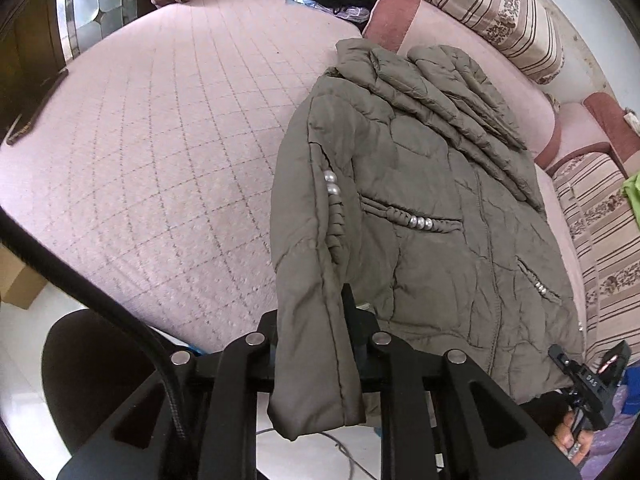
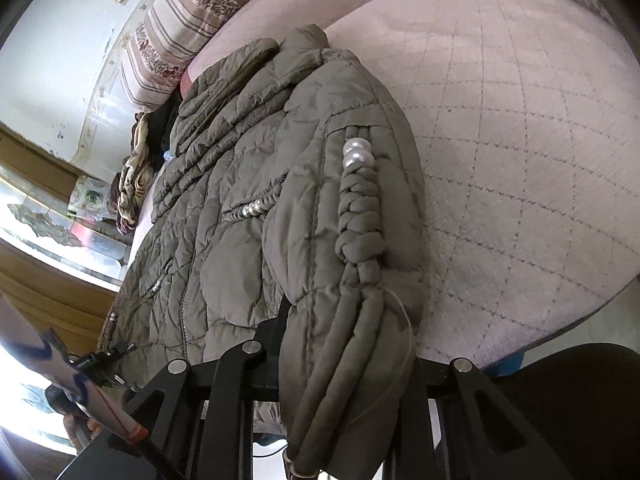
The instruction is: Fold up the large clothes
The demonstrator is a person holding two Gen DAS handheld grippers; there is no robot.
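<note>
On the bed (image 1: 140, 140), the jacket (image 1: 420, 200) is lying lengthwise away from both grippers; left gripper (image 1: 316, 336) is clamping one cuff, right gripper (image 2: 344, 344) is clamping the other.

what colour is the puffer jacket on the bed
Olive-grey, with pearl beads; the jacket shows best in the left wrist view.

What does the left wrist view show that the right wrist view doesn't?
Only the left wrist view: a brown cardboard box on the floor and a lime-green cloth at the right edge. Only the right wrist view: the sleeve's ribbed cuff between the right gripper's fingers. Both: the olive quilted puffer jacket with pearl beads on the pink quilted bed cover, and striped cushions.
</note>
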